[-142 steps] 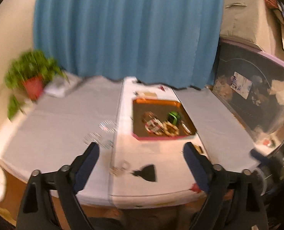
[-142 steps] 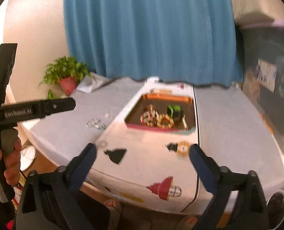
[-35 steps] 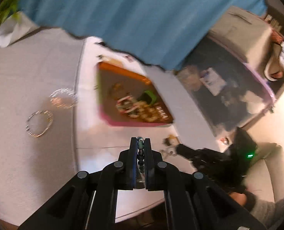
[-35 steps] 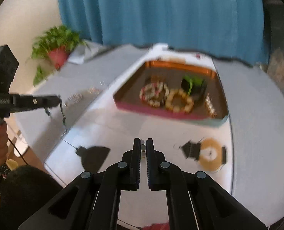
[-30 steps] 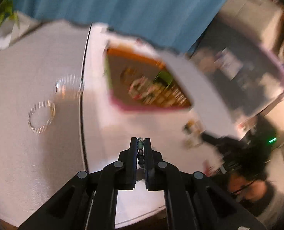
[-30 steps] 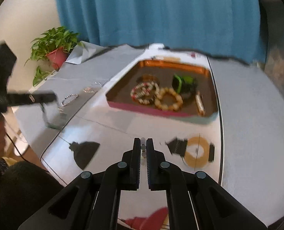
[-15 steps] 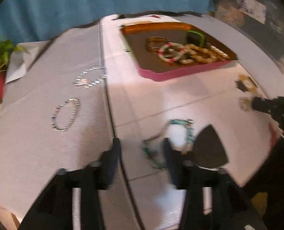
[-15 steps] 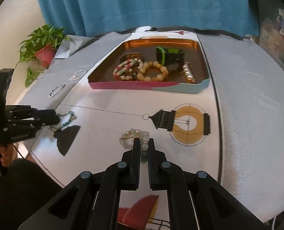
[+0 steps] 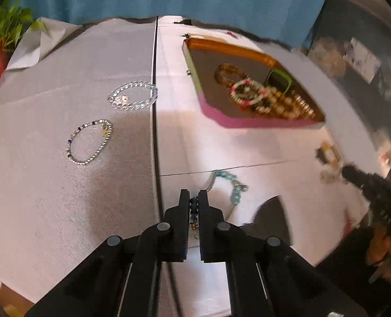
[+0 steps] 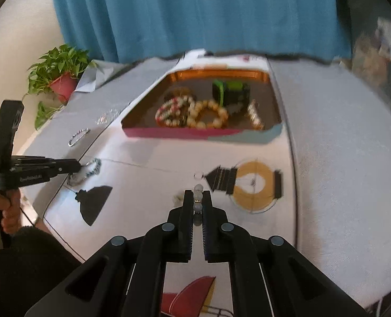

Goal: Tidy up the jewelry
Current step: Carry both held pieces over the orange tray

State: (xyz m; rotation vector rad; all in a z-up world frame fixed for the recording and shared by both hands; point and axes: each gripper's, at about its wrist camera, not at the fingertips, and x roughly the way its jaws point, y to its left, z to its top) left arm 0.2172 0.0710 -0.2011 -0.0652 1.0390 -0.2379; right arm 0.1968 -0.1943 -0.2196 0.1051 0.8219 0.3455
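Turquoise bead bracelet, part silver chain, looped on white mat

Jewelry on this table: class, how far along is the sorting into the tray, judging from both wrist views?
Done: several bead bracelets already lie in the tray. In hand: the left claw is shut on a turquoise bracelet, and the right claw is shut on a pale bead bracelet, both low over the white mat. Left: a clear bead bracelet and a silver chain bracelet lie on the grey cloth.
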